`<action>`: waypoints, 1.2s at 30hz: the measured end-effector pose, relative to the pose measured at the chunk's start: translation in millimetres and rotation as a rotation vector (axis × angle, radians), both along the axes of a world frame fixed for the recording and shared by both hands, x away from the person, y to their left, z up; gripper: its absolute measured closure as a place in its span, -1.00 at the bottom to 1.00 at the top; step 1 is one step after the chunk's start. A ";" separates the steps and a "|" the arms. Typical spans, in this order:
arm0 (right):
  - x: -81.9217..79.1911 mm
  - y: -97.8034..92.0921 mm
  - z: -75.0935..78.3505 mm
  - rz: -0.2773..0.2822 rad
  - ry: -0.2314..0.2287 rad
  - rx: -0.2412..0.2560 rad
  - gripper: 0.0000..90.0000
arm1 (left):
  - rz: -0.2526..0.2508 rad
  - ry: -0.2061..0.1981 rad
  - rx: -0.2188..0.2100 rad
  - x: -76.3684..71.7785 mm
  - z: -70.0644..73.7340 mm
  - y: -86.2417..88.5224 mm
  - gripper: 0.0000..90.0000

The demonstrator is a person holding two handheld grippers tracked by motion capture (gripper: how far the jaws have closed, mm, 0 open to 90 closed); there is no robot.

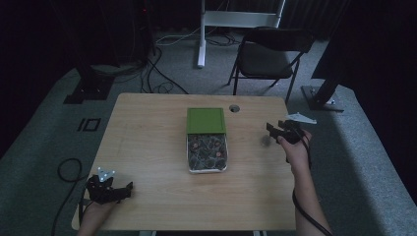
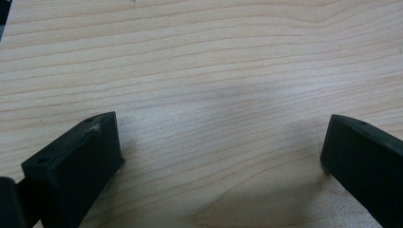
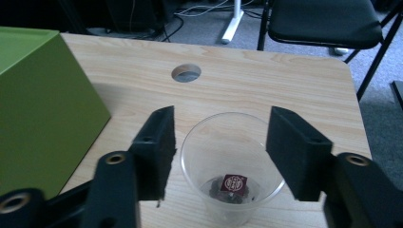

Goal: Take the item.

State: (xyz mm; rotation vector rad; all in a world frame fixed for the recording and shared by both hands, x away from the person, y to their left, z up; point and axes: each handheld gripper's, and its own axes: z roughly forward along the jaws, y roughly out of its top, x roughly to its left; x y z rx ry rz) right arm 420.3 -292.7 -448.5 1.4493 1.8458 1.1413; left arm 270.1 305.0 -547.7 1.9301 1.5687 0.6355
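The right gripper [image 3: 221,142], jaws apart, straddles a clear cup [image 3: 231,166] holding one small dark packet [image 3: 235,183]. The left gripper [image 2: 221,156] rests spread over bare table [image 2: 214,71]. The clear tray [image 1: 207,153] beside the green box [image 1: 206,120] seems full of similar packets.

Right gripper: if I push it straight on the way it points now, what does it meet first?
The clear cup. It already sits between the open fingers of the right gripper, so it would likely reach the palm first. The green box stands off to one side.
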 end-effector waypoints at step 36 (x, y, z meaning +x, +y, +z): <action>-44.7 -4.3 -6.6 0.008 -0.055 0.000 -0.62 | 0.000 0.000 0.000 0.0 0.0 0.0 -1.00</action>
